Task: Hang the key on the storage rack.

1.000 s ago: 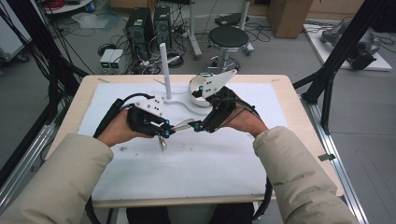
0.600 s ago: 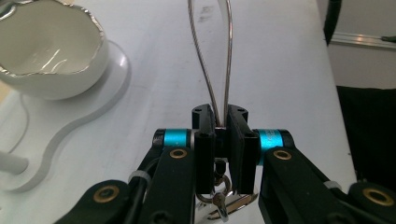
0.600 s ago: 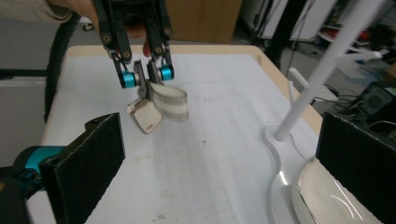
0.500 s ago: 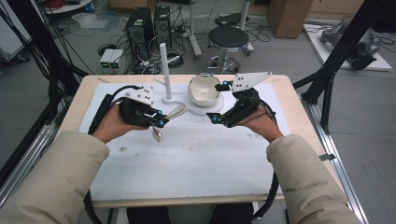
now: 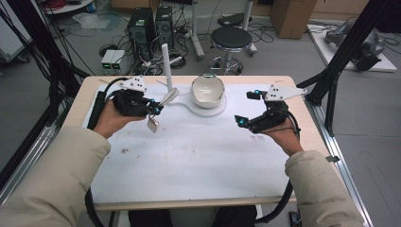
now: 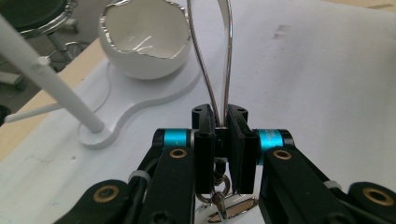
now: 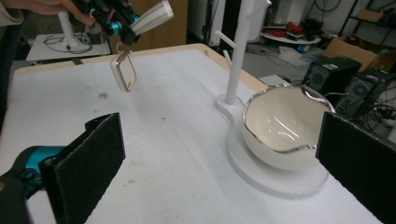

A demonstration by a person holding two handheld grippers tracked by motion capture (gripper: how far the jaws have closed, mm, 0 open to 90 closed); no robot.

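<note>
My left gripper [image 5: 158, 108] hovers over the left rear of the table, shut on a silver keychain. Its loop [image 5: 169, 97] points toward the white post [image 5: 166, 66], and a small rectangular tag [image 5: 152, 125] dangles below. In the left gripper view the loop [image 6: 210, 51] rises from the shut jaws [image 6: 223, 126] toward the silver-rimmed white bowl [image 6: 144, 37]. My right gripper [image 5: 245, 108] is at the right, open and empty. Its view frames the bowl [image 7: 280, 126] between its wide-apart pads [image 7: 91, 158], with the tag [image 7: 123, 71] farther off.
The bowl [image 5: 207, 90] and post share a flat white base [image 5: 208, 109] at the table's rear centre. A white sheet [image 5: 198, 156] covers the wooden table. A stool [image 5: 231, 40] and computer cases [image 5: 142, 28] stand on the floor behind.
The two grippers met at the centre, then parted. The right one let go and drew off to the right, open. The left one carried the keychain left and back.
</note>
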